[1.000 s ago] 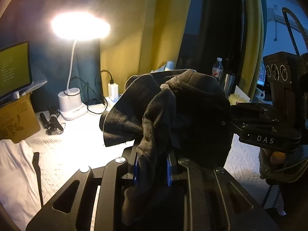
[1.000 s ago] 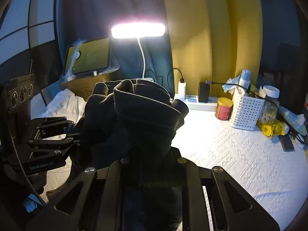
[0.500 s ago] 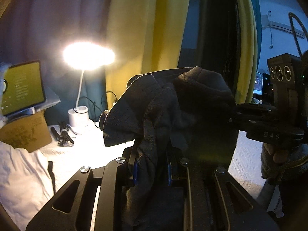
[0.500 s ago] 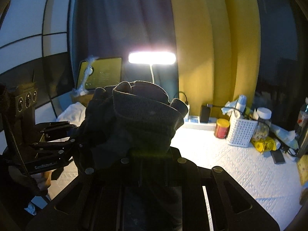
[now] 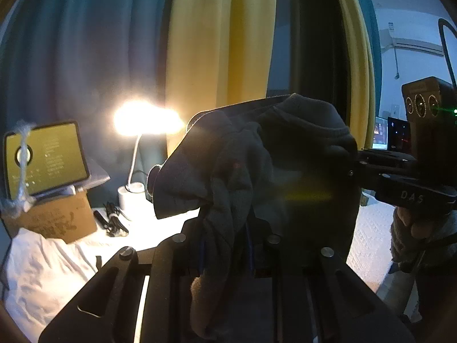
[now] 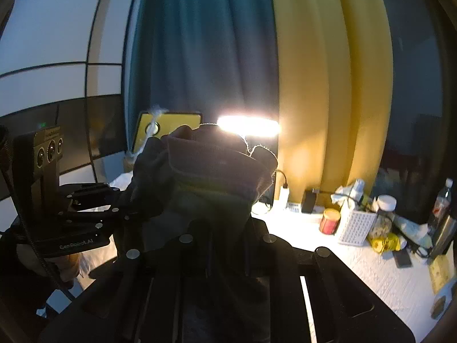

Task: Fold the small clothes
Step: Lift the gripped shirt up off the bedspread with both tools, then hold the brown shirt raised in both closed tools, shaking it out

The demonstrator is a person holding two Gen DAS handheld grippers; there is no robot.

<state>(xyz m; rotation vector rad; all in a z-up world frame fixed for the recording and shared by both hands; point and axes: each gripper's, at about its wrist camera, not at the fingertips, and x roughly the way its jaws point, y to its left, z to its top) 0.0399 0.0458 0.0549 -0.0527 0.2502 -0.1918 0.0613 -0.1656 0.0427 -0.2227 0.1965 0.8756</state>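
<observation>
Left wrist view: lamp (image 5: 147, 120) half-blocked by dark garment (image 5: 257, 157), bunched up, clamped in both left gripper (image 5: 225, 245) and right gripper (image 6: 225, 228).

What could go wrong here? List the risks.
1. The dark cloth is bunched between the left gripper and the right gripper, so it may fold crooked.
2. Hanging fabric hides both cameras' view of the table.
3. A swing could hit the lamp.

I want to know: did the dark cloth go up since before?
Yes. The dark cloth rose: in the left wrist view the lamp sat above it, and is now level with it.
</observation>
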